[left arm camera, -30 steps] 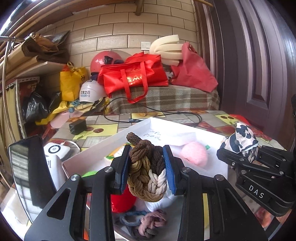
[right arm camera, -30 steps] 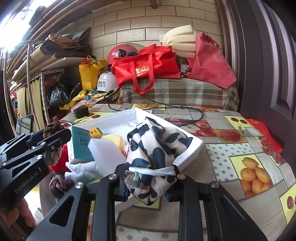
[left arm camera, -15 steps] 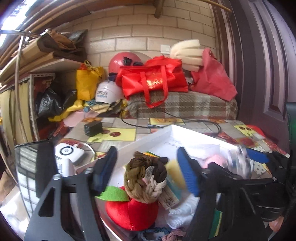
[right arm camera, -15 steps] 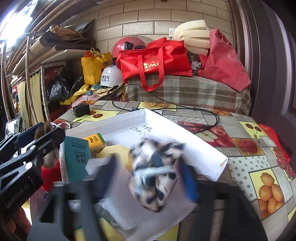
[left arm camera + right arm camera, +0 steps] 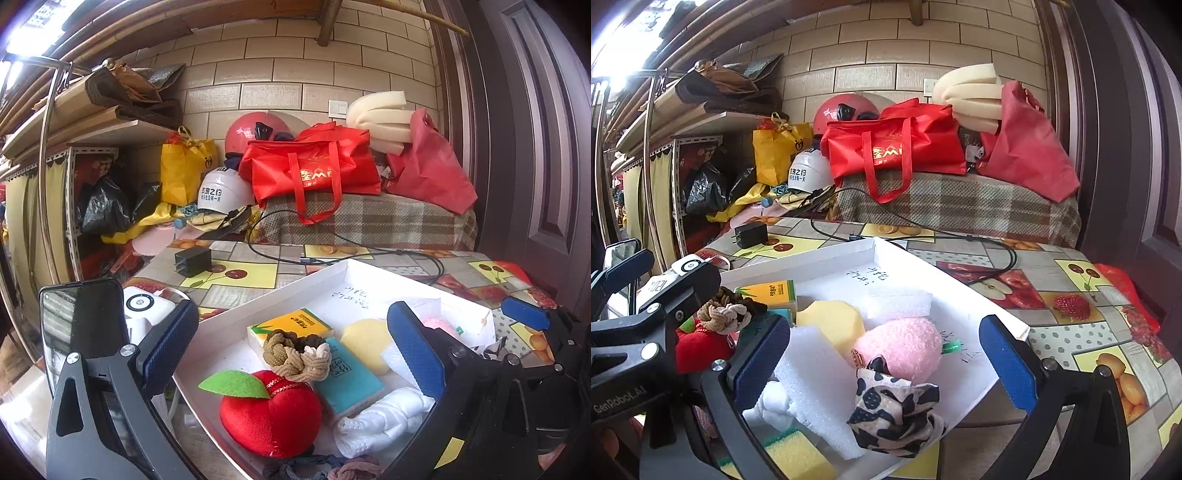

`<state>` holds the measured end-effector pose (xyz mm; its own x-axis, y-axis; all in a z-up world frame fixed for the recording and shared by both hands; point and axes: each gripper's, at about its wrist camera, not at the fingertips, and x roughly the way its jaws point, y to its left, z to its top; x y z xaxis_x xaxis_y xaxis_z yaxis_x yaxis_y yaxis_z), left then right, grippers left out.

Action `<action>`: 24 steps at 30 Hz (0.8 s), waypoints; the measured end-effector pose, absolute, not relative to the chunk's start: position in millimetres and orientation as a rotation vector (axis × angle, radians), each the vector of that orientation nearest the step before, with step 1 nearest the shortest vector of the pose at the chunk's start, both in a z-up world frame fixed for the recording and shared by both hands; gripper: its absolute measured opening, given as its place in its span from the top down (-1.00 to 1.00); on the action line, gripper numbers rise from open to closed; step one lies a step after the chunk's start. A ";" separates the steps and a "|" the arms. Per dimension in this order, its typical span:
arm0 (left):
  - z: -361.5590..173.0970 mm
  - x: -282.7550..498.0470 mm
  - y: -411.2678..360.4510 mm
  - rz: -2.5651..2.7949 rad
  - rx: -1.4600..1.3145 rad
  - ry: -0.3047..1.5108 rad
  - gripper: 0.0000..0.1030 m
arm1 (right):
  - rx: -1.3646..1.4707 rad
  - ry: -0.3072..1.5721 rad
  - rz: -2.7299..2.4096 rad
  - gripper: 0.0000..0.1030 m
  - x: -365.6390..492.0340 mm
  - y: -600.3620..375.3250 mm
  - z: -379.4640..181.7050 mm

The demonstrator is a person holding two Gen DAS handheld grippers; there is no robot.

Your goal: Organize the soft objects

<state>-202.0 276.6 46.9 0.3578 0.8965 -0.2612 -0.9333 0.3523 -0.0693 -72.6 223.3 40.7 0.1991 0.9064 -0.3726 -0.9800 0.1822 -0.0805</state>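
Between opening jaws: braided scrunchie (image 5: pixel 297 355), cow-print pouch (image 5: pixel 895 411).

Black jaws with blue pads (image 5: pixel 170 347)

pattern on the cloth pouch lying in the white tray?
Cream with dark cow-like blotches. The cloth pouch shows best in the right wrist view, lying in the white tray.

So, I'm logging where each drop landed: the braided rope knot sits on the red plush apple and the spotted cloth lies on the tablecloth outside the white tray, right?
Not quite. The right wrist view shows the spotted cloth inside the white tray, beside the pink plush. The braided rope knot does sit on the red plush apple.
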 end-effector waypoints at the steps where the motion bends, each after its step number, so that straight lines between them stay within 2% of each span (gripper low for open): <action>1: 47.1 -201.5 276.3 1.189 -0.219 0.191 -1.00 | -0.330 0.264 1.348 -1.00 -72.2 222.5 40.7; 24: 44.8 -196.9 221.6 1.167 -0.231 0.229 -1.00 | -0.349 0.280 1.305 -1.00 -67.8 167.9 37.4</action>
